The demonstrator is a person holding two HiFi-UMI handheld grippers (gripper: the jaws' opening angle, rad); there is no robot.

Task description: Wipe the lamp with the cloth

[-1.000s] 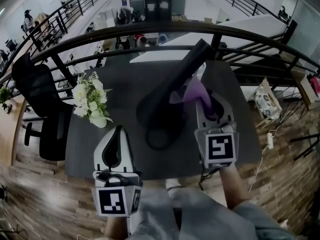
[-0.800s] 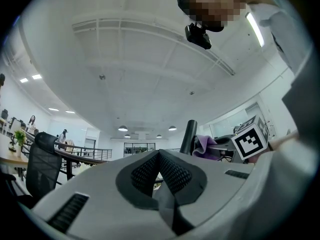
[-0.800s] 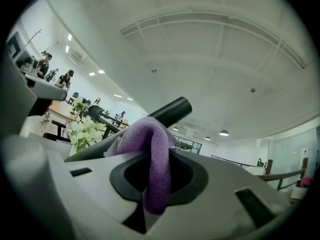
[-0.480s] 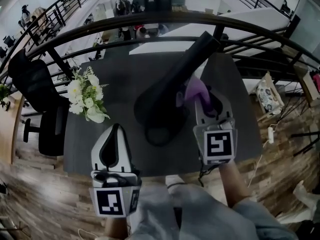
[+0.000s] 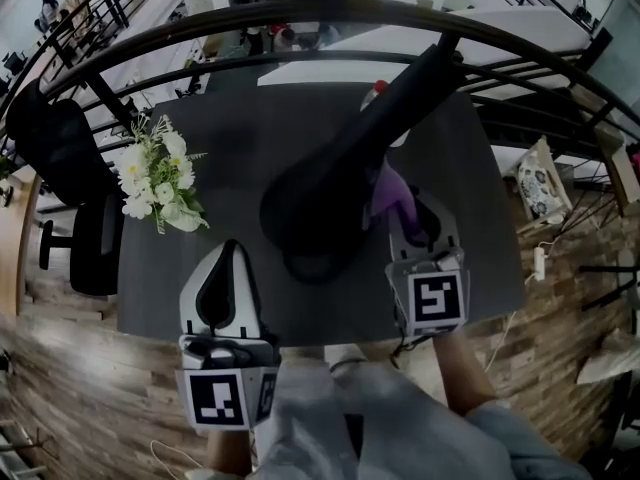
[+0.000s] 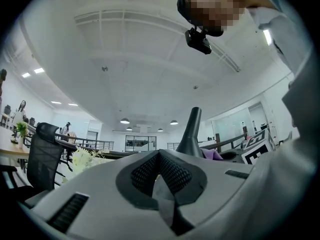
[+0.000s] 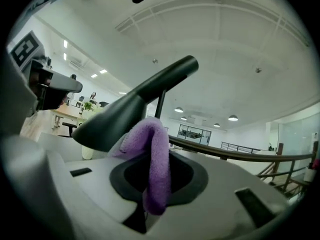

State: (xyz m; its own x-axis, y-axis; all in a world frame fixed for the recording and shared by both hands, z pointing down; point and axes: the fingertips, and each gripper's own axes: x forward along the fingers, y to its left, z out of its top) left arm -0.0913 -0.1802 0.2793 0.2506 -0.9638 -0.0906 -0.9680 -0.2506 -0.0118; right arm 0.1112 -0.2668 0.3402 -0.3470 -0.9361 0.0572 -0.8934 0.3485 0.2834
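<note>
**1. Lamp** (image 5: pixel 330 183): black. Its round base sits flat on the dark counter (image 5: pixel 220 138), and its neck is tilted up and away toward the railing (image 5: pixel 300 8). Every place below is given from this lamp.

**2. Cloth** (image 5: pixel 388 190): purple, touching the right side of the lamp's neck, just above the base. In the right gripper view the cloth (image 7: pixel 155 159) rises in a fold out of my fingers and leans on the lamp (image 7: pixel 125 114).

**3. My right gripper** (image 5: pixel 405 213): just right of the lamp's base. Its fingers are clenched on the cloth.

**4. My left gripper** (image 5: pixel 228 260): on the near side of the lamp, left of the base and apart from it. Its fingers are pressed together with nothing between them. In the left gripper view the lamp's neck (image 6: pixel 191 134) stands beyond their tips.

**5. Flowers** (image 5: pixel 150 178): 1 white bunch on the counter, well to the left of the lamp.

**6. Chair** (image 5: pixel 60 158): a black office chair off the counter's left edge, farther left of the lamp than the flowers.
</note>
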